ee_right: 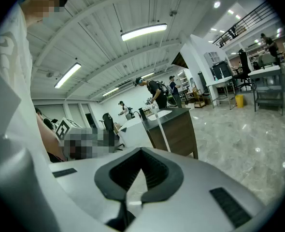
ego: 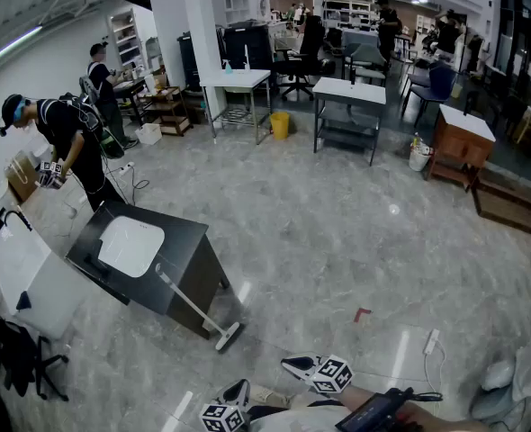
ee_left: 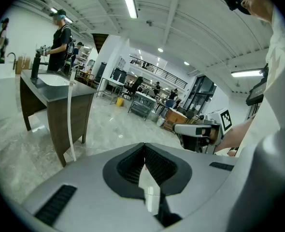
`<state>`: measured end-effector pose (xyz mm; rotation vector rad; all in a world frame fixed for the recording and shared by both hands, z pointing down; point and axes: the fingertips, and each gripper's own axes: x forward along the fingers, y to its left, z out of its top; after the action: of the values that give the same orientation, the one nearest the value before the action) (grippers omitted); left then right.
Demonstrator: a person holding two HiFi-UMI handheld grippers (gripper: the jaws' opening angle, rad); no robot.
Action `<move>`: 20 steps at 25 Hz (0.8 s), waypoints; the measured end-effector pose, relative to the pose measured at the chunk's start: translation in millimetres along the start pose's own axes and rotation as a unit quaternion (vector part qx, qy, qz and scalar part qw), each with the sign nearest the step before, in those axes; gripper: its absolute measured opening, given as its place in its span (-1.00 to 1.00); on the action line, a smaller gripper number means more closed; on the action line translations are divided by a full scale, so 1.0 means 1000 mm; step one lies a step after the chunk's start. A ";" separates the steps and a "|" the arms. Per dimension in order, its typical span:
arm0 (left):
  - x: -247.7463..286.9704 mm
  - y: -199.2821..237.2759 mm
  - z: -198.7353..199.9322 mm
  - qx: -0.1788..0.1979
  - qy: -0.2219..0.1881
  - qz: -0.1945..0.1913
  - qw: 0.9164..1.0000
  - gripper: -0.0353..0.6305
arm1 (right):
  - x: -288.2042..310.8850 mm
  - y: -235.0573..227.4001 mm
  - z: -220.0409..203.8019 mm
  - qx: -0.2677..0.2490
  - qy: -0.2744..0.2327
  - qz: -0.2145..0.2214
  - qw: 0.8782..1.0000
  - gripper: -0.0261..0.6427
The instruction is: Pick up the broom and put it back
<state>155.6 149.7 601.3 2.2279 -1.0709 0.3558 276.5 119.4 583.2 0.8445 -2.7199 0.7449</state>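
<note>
The broom (ego: 192, 304) leans against the front of a dark sink cabinet (ego: 180, 241), its white handle slanting up to the countertop and its head (ego: 229, 335) on the floor. Both grippers are low at the bottom of the head view, well short of the broom. My left gripper (ego: 238, 391) is shut and empty; in its own view the jaws (ee_left: 144, 149) meet, with the broom handle (ee_left: 69, 115) off to the left. My right gripper (ego: 298, 364) is shut and empty too; past its jaws (ee_right: 141, 152) the handle (ee_right: 162, 132) leans on the cabinet (ee_right: 178, 129).
A person (ego: 67, 142) works at a counter behind the cabinet, and another (ego: 99, 75) stands farther back. White tables (ego: 348, 93), chairs, a yellow bin (ego: 280, 124) and a wooden cabinet (ego: 462, 142) stand across the grey stone floor. A white power strip (ego: 430, 340) lies at the right.
</note>
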 end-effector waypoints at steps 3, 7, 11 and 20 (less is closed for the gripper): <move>-0.007 -0.012 0.001 0.005 -0.005 -0.005 1.000 -0.86 | -0.007 0.007 -0.012 -0.004 0.001 0.003 1.000 -0.88; -0.021 -0.014 -0.004 0.006 -0.002 0.008 1.000 -0.86 | -0.011 0.014 -0.009 -0.011 -0.019 0.015 1.000 -0.88; -0.037 -0.004 -0.010 0.001 0.003 0.032 0.999 -0.86 | -0.002 0.022 -0.004 -0.016 -0.031 0.021 0.999 -0.88; -0.029 -0.013 -0.001 0.029 0.015 0.017 0.999 -0.86 | 0.000 0.019 -0.023 0.014 -0.021 0.012 1.000 -0.88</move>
<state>147.0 173.6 582.4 2.2509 -1.0979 0.4392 265.9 144.7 595.0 0.8429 -2.7669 0.7806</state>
